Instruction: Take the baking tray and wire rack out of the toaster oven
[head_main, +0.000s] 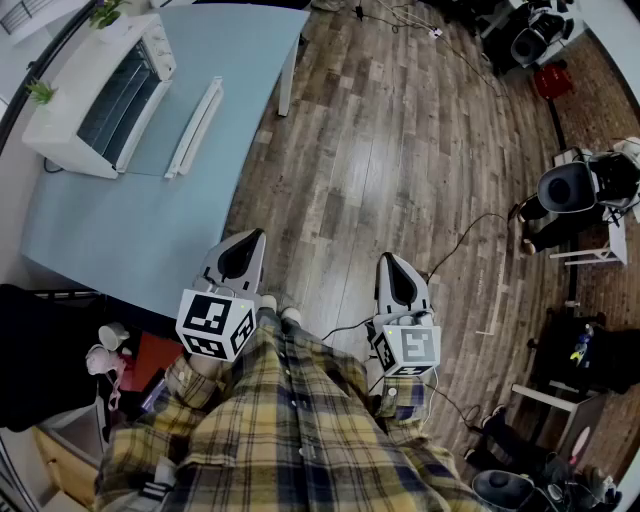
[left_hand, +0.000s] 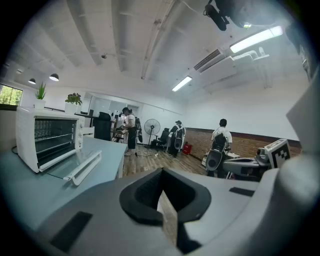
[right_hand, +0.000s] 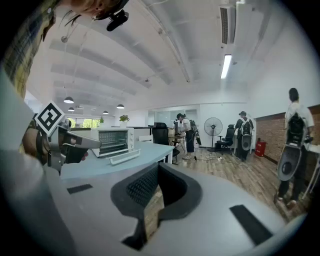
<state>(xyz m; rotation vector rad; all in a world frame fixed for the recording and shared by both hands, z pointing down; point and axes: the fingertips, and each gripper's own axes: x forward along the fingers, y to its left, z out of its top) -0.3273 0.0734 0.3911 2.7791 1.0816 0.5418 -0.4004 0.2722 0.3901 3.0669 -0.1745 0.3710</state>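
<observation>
A white toaster oven stands at the far left of a light blue table, and its glass door lies open flat on the table top. In the left gripper view, thin rack bars show inside the toaster oven; I cannot make out a tray. My left gripper is held close to my body over the table's near corner, far from the oven, shut and empty. My right gripper hangs over the wood floor, also shut and empty. The right gripper view shows the toaster oven far ahead and the left gripper beside it.
Small potted plants stand on top of the oven. Cables trail over the wood floor at my right. Office chairs and other gear stand at the right. Several people and a floor fan are at the far end of the room.
</observation>
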